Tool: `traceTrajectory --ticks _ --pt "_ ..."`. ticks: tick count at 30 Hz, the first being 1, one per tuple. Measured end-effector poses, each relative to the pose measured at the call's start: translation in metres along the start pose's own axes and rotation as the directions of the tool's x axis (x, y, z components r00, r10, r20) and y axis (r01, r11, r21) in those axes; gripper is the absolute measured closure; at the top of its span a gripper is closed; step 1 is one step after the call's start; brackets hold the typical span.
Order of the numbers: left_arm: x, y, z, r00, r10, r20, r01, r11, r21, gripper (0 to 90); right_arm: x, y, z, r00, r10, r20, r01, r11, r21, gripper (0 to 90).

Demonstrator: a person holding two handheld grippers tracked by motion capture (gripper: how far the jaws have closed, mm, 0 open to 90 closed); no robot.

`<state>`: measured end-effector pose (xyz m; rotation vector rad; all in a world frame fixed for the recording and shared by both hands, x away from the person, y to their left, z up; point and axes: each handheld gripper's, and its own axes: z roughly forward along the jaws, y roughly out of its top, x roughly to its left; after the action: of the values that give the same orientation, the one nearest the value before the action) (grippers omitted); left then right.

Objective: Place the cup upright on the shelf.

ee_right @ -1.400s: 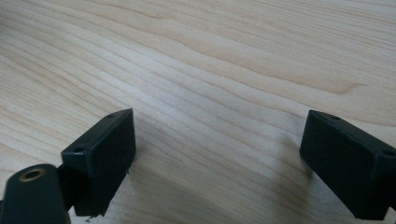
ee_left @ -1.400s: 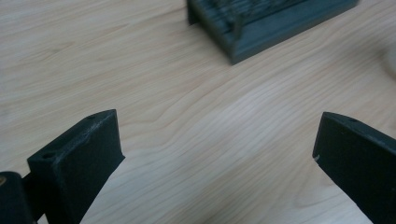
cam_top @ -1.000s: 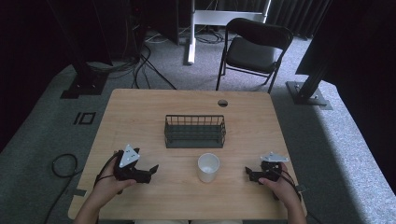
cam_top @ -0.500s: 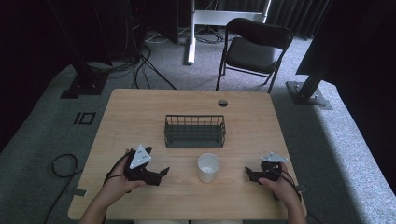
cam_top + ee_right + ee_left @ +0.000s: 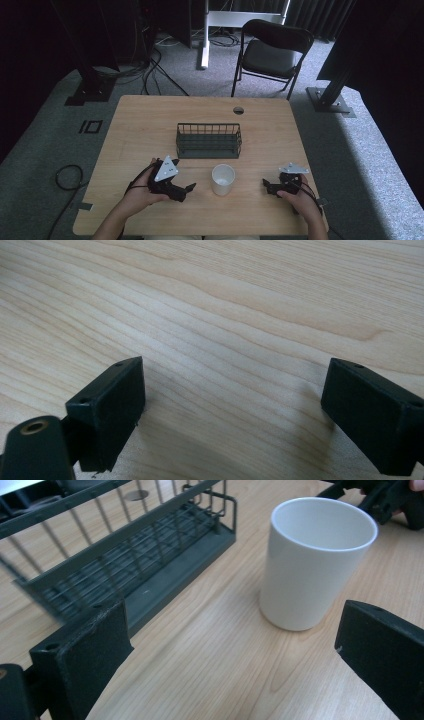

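- High view, far left: the left hand (image 5: pixel 142 192) comes in from the bottom edge, wrist low on the desk (image 5: pixel 150 120), and holds the left gripper (image 5: pixel 189 189) tipped forward and to the right, towards the cup.
- The left gripper is open, jaws spread wide with nothing between them. In the left gripper view the cup (image 5: pixel 314 562) stands just ahead, centred between the two jaws, so this looks like a line-up for a grasp around its side.
- Behind the left gripper, the wire rack (image 5: pixel 208 140) sits mid-desk, empty; in the left gripper view it (image 5: pixel 125 555) runs along the far left, near the cup but apart from it.
- The cup (image 5: pixel 222 179), white and upright, mouth up, stands on the desk just in front of the rack, between the two grippers. Its open, clear position likely makes it easy to reach from either side.
- To the right, the right gripper (image 5: pixel 267 186) rests low near the desk's front edge, pointing left at the cup but well apart from it.
- The right hand (image 5: pixel 299 196) wraps it from behind. In the right gripper view its jaws stand parted over bare wood, holding nothing, probably waiting.
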<state>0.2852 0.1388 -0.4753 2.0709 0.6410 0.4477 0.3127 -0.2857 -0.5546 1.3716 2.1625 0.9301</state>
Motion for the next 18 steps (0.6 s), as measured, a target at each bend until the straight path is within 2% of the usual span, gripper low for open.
traceTrajectory --ticks 7,10,15,18 --pt "-0.008 0.006 0.013 0.9989 0.016 0.044 -0.016 0.9999 -0.006 1.6 0.000 0.000 0.000 1.0000 -0.001 0.000 0.001 1.000 0.000 10.1" --pt "-0.013 0.009 0.021 0.9967 0.028 0.076 -0.028 0.9996 -0.010 1.6 0.000 0.000 0.000 1.0000 -0.001 0.000 0.001 1.000 0.000 10.1" --pt "-0.018 0.011 0.029 0.9951 0.031 0.094 -0.030 0.9995 -0.008 1.6 0.000 0.000 0.000 1.0000 -0.001 0.000 0.001 1.000 0.001 10.1" --pt "-0.023 0.013 0.036 0.9923 0.046 0.115 -0.046 0.9989 -0.005 1.7 0.000 0.000 0.000 1.0000 -0.001 0.000 0.001 1.000 0.000 10.1"
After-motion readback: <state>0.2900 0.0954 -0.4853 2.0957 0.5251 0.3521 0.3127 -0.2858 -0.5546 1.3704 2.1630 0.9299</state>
